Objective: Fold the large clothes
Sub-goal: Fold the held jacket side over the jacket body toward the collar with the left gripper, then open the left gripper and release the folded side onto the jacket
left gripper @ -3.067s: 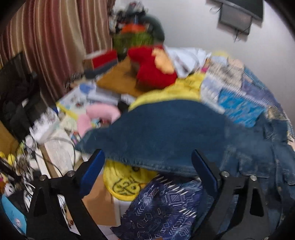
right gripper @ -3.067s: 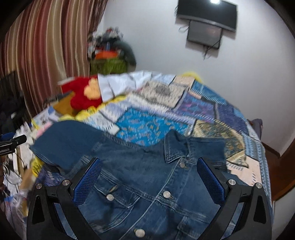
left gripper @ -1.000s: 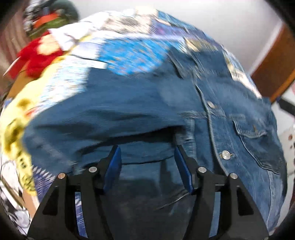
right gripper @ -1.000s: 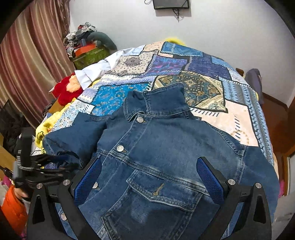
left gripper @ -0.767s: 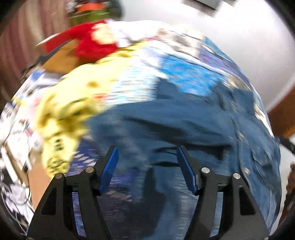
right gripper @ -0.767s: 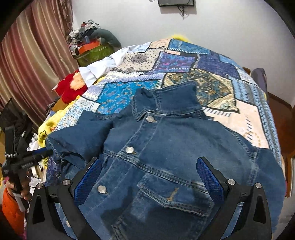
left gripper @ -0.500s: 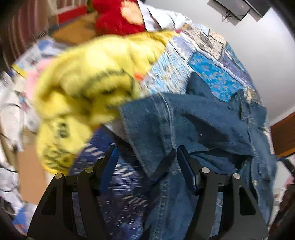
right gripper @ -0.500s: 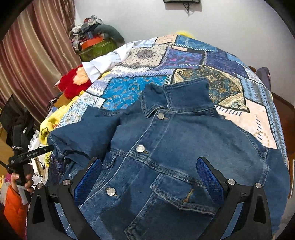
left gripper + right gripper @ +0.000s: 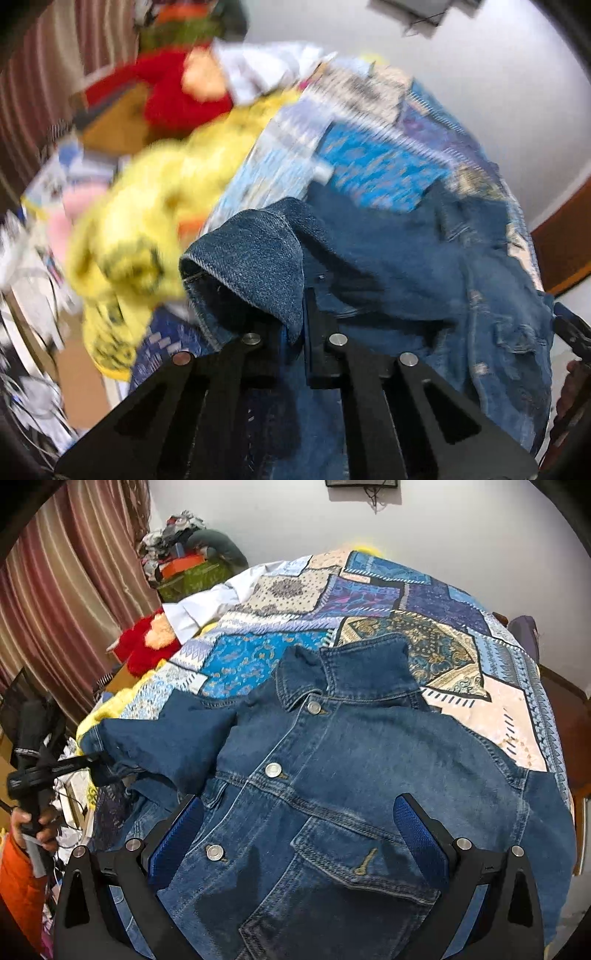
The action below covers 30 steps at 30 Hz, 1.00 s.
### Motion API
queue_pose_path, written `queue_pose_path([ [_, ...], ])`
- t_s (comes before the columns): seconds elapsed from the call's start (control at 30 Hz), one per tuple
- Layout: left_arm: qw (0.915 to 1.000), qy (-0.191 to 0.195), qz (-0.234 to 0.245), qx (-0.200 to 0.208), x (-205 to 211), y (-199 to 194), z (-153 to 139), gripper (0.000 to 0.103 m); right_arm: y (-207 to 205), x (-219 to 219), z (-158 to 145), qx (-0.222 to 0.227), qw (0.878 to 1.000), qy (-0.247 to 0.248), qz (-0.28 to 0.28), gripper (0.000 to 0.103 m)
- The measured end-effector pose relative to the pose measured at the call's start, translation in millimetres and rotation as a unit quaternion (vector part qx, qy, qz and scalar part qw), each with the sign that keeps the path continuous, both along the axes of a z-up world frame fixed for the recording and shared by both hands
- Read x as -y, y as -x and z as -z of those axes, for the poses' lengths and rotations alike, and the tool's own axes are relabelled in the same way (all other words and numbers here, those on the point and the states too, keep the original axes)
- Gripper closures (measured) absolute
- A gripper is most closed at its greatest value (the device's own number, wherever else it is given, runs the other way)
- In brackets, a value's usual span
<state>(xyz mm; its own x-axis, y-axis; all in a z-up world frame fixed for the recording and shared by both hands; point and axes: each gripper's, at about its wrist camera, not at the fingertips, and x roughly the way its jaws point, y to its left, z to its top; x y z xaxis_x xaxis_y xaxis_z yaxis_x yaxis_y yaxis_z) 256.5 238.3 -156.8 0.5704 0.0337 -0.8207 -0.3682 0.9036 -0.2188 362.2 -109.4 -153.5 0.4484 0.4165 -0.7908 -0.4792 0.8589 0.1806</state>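
A dark blue denim jacket with metal buttons (image 9: 332, 775) is laid front-up on a patchwork quilt in blue, purple and cream panels (image 9: 369, 602), collar toward the far wall. The cuff end of one blue denim sleeve (image 9: 251, 258) is pinched by the left gripper (image 9: 295, 332), jaws closed tight on the fabric at the bed's edge; in the right wrist view the left gripper (image 9: 92, 764) is seen at the side of the bed with the sleeve drawn out toward it. The right gripper (image 9: 295, 830) is held wide apart over the lower jacket front, nothing between its blue pads (image 9: 177, 834); contact with the cloth cannot be told.

Risks, judged:
- Only a thin bit of cuff appears caught, so slip-out is likely if the sleeve is swung fast across the chest.
- With the body unpinned, the whole jacket could be dragged toward the edge, where a crumpled yellow printed garment (image 9: 125, 236) lies just beside the sleeve.
- Stiff denim may spring back, so an uneven fold could result.
- The left view is motion-blurred, so grip depth is uncertain.
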Motion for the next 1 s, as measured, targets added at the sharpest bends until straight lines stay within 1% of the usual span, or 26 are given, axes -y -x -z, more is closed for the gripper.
queue_pose_path([
  [0.13, 0.9973, -0.034, 0.039, 0.051, 33, -15, -60, 0.098, -2, 18, -5, -0.001, 1.000, -0.026, 0.015, 0.001],
  [0.2, 0.9935, -0.053, 0.069, 0.073, 56, -27, -88, 0.098, -3, 31, -7, -0.001, 0.999, -0.041, 0.025, 0.001],
  [0.23, 0.9903, -0.066, 0.088, 0.085, 72, -34, -102, 0.098, -3, 38, -8, -0.001, 0.998, -0.046, 0.031, 0.001],
  [0.33, 0.9817, -0.084, 0.135, 0.104, 114, -53, -124, 0.098, -4, 58, -14, 0.001, 0.997, -0.060, 0.051, 0.001],
  [0.4, 0.9747, -0.095, 0.168, 0.112, 150, -67, -131, 0.098, -5, 74, -17, 0.003, 0.996, -0.068, 0.065, 0.001],
  [0.5, 0.9646, -0.111, 0.213, 0.109, 198, -84, -122, 0.098, -4, 101, -23, 0.006, 0.993, -0.079, 0.090, 0.001],
  [0.57, 0.9587, -0.110, 0.245, 0.092, 230, -95, -105, 0.098, -3, 116, -26, 0.009, 0.991, -0.082, 0.103, 0.001],
  [0.63, 0.9516, -0.105, 0.281, 0.064, 259, -106, -81, 0.098, 0, 131, -28, 0.010, 0.990, -0.084, 0.115, 0.001],
  [0.73, 0.9425, -0.106, 0.316, 0.026, 289, -115, -51, 0.098, 6, 148, -31, 0.010, 0.988, -0.084, 0.127, 0.001],
  [0.83, 0.9349, -0.087, 0.344, -0.006, 311, -117, -29, 0.095, 10, 160, -32, 0.014, 0.988, -0.077, 0.133, 0.001],
  [0.9, 0.9314, -0.075, 0.356, -0.007, 319, -114, -29, 0.095, 13, 164, -32, 0.015, 0.988, -0.071, 0.134, 0.001],
  [0.93, 0.9300, -0.072, 0.360, -0.003, 322, -112, -32, 0.093, 13, 164, -31, 0.015, 0.988, -0.069, 0.135, 0.001],
  [0.97, 0.9286, -0.073, 0.364, 0.005, 323, -110, -39, 0.087, 12, 164, -31, 0.015, 0.988, -0.068, 0.136, 0.001],
  [1.0, 0.9279, -0.075, 0.365, 0.016, 323, -108, -47, 0.084, 12, 164, -31, 0.014, 0.988, -0.068, 0.136, 0.001],
])
